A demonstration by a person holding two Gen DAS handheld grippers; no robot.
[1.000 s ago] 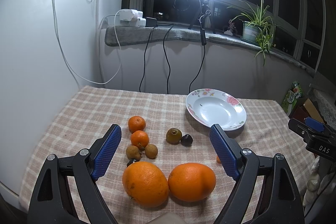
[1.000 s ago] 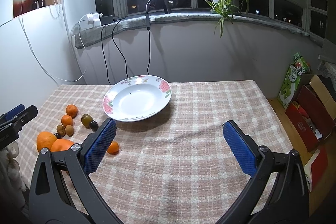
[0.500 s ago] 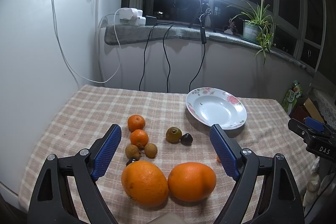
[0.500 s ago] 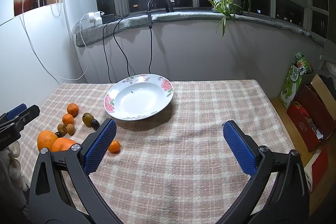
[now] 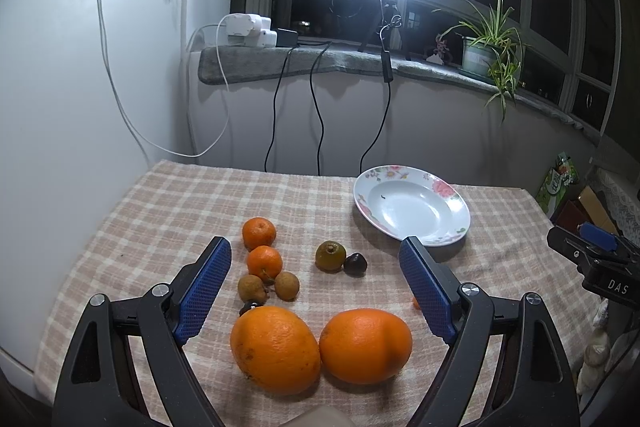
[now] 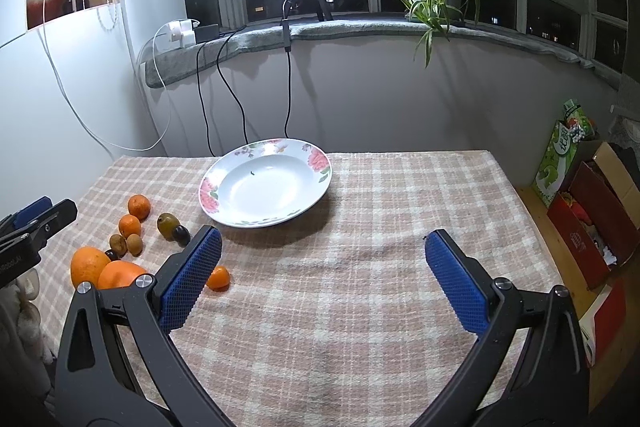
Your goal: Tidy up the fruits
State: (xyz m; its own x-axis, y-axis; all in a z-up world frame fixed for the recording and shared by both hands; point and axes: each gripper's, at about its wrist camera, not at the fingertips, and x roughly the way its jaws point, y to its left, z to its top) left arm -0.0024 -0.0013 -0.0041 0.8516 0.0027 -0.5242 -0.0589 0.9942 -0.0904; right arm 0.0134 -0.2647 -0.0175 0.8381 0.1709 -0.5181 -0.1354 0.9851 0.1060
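Left wrist view: the left gripper (image 5: 316, 287) gapes wide, holding nothing, two big oranges (image 5: 320, 347) sitting just below its fingertips, plate (image 5: 412, 205) beyond its right finger.

Right wrist view: the right gripper (image 6: 320, 279) spreads wide over bare checked cloth (image 6: 340, 307), fruit off to its left, plate (image 6: 266, 183) ahead-left.

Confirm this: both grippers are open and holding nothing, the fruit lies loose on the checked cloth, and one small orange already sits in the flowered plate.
Wrong on the last point. The flowered plate holds no fruit, only a tiny dark speck; the right wrist view shows it. The left gripper and right gripper are open and hold nothing, and the fruit, like the small orange, lies on the checked cloth.
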